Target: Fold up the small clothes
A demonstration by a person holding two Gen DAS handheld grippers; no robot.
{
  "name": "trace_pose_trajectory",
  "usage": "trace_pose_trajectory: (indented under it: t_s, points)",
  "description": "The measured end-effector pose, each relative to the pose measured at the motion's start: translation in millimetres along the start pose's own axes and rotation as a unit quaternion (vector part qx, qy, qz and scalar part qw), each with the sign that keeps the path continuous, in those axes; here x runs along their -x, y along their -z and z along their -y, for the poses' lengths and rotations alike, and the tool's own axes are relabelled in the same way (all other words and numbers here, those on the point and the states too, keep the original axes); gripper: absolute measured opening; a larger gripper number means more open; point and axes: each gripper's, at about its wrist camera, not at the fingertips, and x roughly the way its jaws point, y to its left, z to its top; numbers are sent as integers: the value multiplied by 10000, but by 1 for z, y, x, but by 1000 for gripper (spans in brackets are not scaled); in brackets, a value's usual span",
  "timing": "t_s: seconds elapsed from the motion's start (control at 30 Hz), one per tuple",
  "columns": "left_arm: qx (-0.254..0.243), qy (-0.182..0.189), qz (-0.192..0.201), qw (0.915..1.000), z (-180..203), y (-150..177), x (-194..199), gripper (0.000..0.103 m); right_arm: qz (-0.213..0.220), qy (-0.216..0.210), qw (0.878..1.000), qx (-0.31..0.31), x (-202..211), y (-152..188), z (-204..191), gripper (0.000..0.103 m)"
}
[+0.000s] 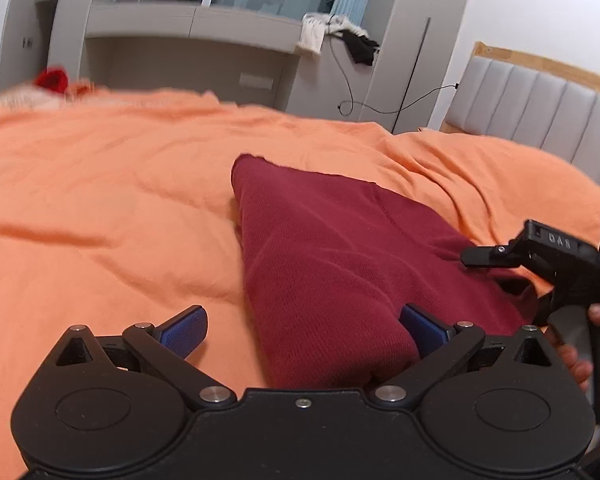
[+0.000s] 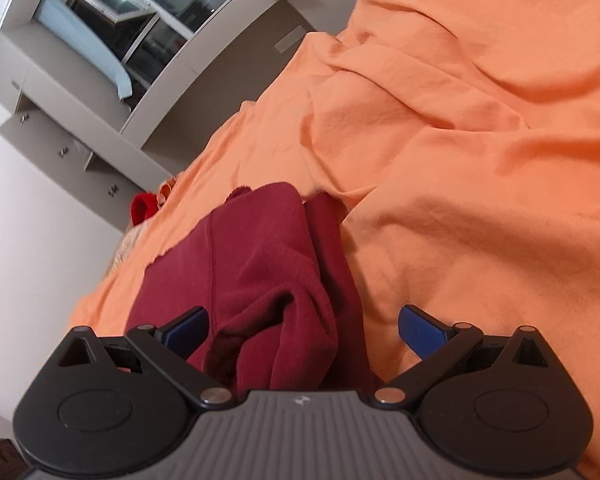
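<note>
A dark red garment point(image 1: 340, 264) lies folded into a long bundle on the orange bedspread point(image 1: 100, 208) of a bed. The left claw point(image 1: 304, 330) stands wide, its right blue pad against the garment's near edge and its left pad over bare bedspread, gripping nothing. The right claw point(image 2: 304, 330) is also spread wide over the garment's bunched near end, with cloth between the pads but not pinched.
</note>
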Motion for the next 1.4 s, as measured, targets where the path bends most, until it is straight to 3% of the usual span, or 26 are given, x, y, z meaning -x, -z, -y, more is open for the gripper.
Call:
trace_pose_trajectory:
  t_s: [0.13,0.33,0.6,0.83,0.97,1.17,1.4]
  points:
    - [420,258,-373,9981,-11,-9,-19,103,63,172,9997,159,-2,3,-7,93]
    - [530,235,-496,9971,-9,-17,-28,103,28,85,9998,204,-3,4,-12,102]
    - [421,-76,-87,9990,3,-5,11,102,188,30,9988,459,38,32,-21,103]
    - [-409,-409,513,9970,33,22,74,102,1231,464,9762,1725,108,93,-44,103]
    - [-694,-593,840,9923,46,52,108,102,1588,546,9716,1668,139,135,-42,103]
    - [-694,-792,1037,9890,44,89,146,102,1880,748,9652,1655,170,187,-37,103]
    - [-627,-848,1039,9890,35,106,167,102,2044,973,9562,1853,177,202,-40,103]
